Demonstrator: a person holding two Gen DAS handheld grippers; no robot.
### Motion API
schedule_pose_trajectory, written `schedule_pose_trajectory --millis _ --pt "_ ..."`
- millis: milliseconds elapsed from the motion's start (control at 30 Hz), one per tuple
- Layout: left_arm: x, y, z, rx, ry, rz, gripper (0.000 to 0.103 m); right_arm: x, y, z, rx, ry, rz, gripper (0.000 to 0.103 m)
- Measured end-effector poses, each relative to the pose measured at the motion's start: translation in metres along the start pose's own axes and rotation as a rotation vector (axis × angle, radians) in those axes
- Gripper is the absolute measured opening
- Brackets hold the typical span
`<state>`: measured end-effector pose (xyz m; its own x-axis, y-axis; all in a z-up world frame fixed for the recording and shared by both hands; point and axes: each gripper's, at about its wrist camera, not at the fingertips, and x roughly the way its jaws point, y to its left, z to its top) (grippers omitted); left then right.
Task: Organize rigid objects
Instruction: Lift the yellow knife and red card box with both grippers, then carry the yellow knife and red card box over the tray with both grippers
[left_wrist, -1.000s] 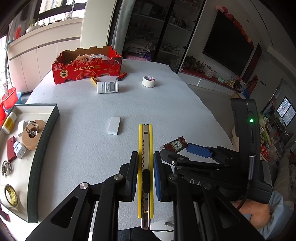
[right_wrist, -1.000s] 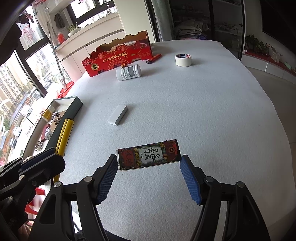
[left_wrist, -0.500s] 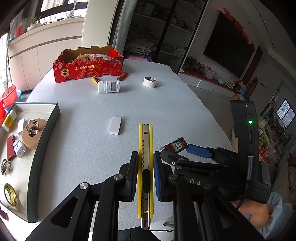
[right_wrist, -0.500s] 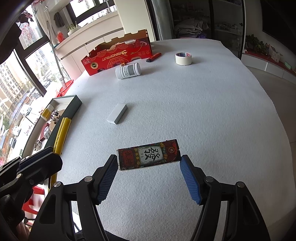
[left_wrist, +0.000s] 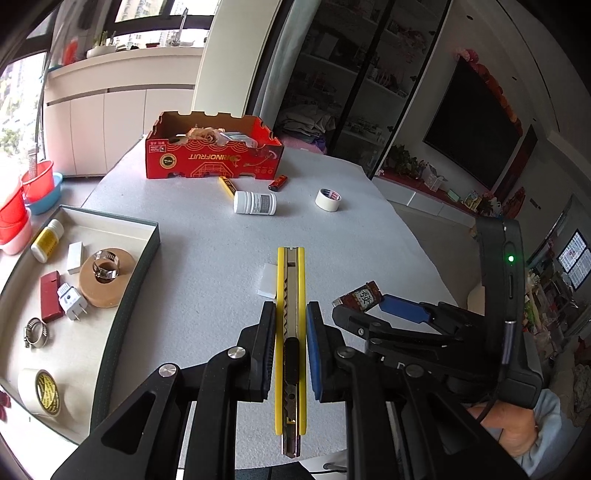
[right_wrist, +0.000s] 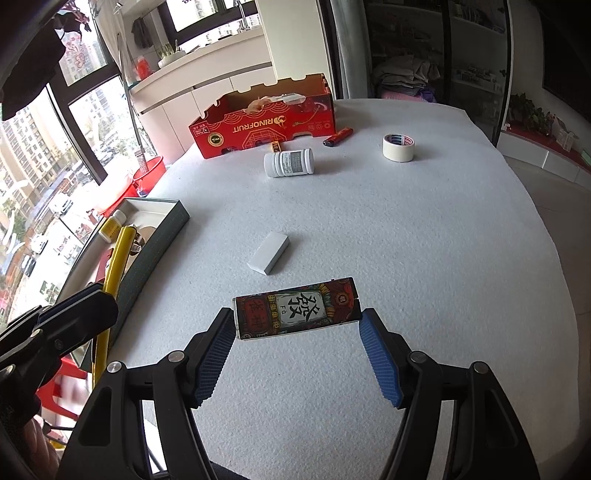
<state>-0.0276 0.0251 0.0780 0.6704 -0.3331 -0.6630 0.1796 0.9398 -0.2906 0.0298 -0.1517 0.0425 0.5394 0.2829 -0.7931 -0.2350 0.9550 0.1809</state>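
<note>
The left gripper (left_wrist: 290, 321) is squeezed tight on a yellow box cutter (left_wrist: 291, 295), which sticks out straight ahead between its jaws. The right gripper (right_wrist: 297, 328) holds a flat red card box (right_wrist: 296, 309) by its two short ends, and the box seems to hang just above the table (right_wrist: 424, 258). So both hands are full, and I think both things are on their way to the tray.

The tray (left_wrist: 142, 266) sits off to the left of the left gripper. Some tidying is done already. In it lie a small yellow bottle (left_wrist: 47, 240), a little white block (left_wrist: 75, 257), a brown tape roll (left_wrist: 107, 275) with a metal ring (left_wrist: 105, 263) on it, a red lighter (left_wrist: 50, 295), a white plug (left_wrist: 71, 298), a metal clamp (left_wrist: 36, 331) and a roll of tape (left_wrist: 38, 391).

More is left on the table. Just ahead of both grippers lies a white block (right_wrist: 268, 252). Far ahead lie a white bottle (right_wrist: 289, 163) on its side, a white tape roll (right_wrist: 398, 147), a second red lighter (right_wrist: 337, 137) and a small yellow stick (left_wrist: 227, 185). Behind them stands a red cardboard box (right_wrist: 266, 125).

My guess is that the job is about half done, with the two held things next to go in.
</note>
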Motion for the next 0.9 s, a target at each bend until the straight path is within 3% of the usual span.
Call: schedule_pose_trajectory --millis 333,667,900 --pt "-0.03 0.079 0.01 -0.149 -0.086 0.146 0.017 0.006 0.071 0.038 -0.134 -0.029 0.085 0.07" --pt "-0.047 0.175 -0.008 -0.345 -0.093 0.351 0.017 0.034 0.153 0.055 -0.269 0.008 0.191 0.07" --pt "-0.042 0.214 -0.02 -0.411 -0.068 0.443 0.017 0.061 0.198 0.059 -0.316 0.054 0.246 0.07"
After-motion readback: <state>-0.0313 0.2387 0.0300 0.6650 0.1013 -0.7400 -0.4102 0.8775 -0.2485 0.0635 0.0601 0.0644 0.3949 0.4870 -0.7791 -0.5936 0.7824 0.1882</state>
